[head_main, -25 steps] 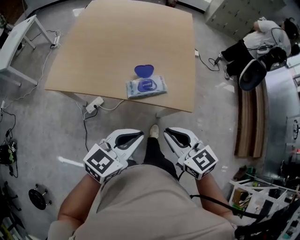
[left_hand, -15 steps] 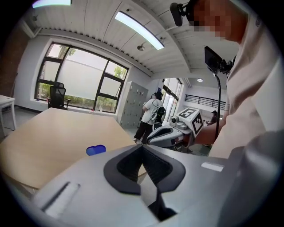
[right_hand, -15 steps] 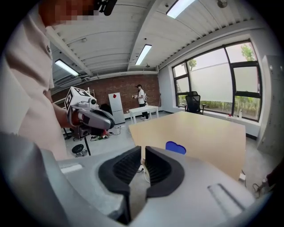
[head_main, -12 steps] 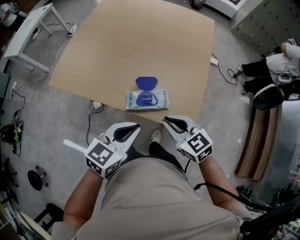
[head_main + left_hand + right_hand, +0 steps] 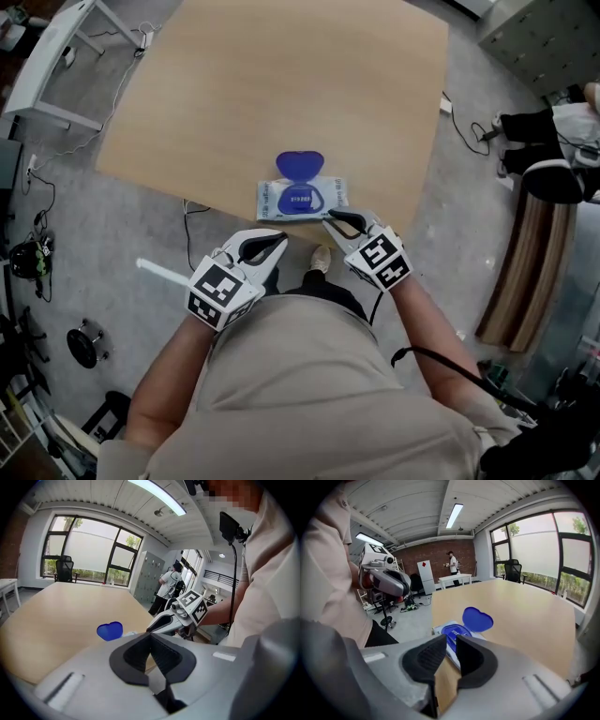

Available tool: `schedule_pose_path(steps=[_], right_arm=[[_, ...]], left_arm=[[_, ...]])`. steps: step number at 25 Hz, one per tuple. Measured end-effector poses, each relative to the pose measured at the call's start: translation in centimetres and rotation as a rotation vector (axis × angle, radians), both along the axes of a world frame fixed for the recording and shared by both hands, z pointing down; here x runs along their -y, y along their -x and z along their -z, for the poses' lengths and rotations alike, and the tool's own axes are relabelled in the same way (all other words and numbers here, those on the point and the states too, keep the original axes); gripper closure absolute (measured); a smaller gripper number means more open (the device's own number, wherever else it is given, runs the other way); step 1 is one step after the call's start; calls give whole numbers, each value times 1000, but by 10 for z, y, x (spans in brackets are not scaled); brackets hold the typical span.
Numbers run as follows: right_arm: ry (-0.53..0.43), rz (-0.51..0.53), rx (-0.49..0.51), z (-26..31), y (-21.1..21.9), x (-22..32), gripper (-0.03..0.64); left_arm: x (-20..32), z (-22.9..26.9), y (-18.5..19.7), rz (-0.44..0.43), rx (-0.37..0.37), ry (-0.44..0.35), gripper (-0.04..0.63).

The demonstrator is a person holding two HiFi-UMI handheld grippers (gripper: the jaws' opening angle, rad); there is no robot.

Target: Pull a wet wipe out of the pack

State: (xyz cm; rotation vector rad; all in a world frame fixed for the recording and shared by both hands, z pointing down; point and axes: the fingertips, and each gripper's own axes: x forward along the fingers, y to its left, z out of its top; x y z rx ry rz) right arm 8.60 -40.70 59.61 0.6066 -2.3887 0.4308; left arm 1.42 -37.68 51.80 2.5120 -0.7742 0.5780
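Note:
The wet wipe pack (image 5: 302, 199) lies flat near the front edge of the wooden table (image 5: 281, 84), with its blue heart-shaped lid (image 5: 299, 166) flipped open toward the far side. My right gripper (image 5: 328, 218) hovers at the pack's near right corner and holds nothing; its jaws stand a narrow gap apart. In the right gripper view the pack (image 5: 451, 632) and lid (image 5: 477, 619) sit just past the gripper (image 5: 450, 641). My left gripper (image 5: 278, 240) is off the table's edge, shut and empty. In the left gripper view the lid (image 5: 109, 631) shows beyond that gripper (image 5: 151, 637).
A white desk (image 5: 52, 70) stands at the far left, with cables on the floor. A white strip (image 5: 164, 275) lies on the floor below the table's left corner. A seated person (image 5: 562, 122) and a wooden bench (image 5: 525, 272) are at the right.
The person has stepped up to the table. Both grippers moved forward toward the pack; the right one now reaches the table's front edge beside it.

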Motion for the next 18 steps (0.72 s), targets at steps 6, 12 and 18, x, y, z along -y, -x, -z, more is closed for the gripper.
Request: schedule_pose_path(steps=[6, 12, 18], right_arm=[[23, 27, -88, -46, 12, 21, 565], [18, 80, -166, -72, 18, 31, 563], [8, 123, -205, -82, 30, 36, 563]], left_arm=[[22, -36, 8, -40, 15, 67, 557], [33, -68, 10, -86, 64, 104, 557], [42, -100, 11, -124, 103, 145, 552]])
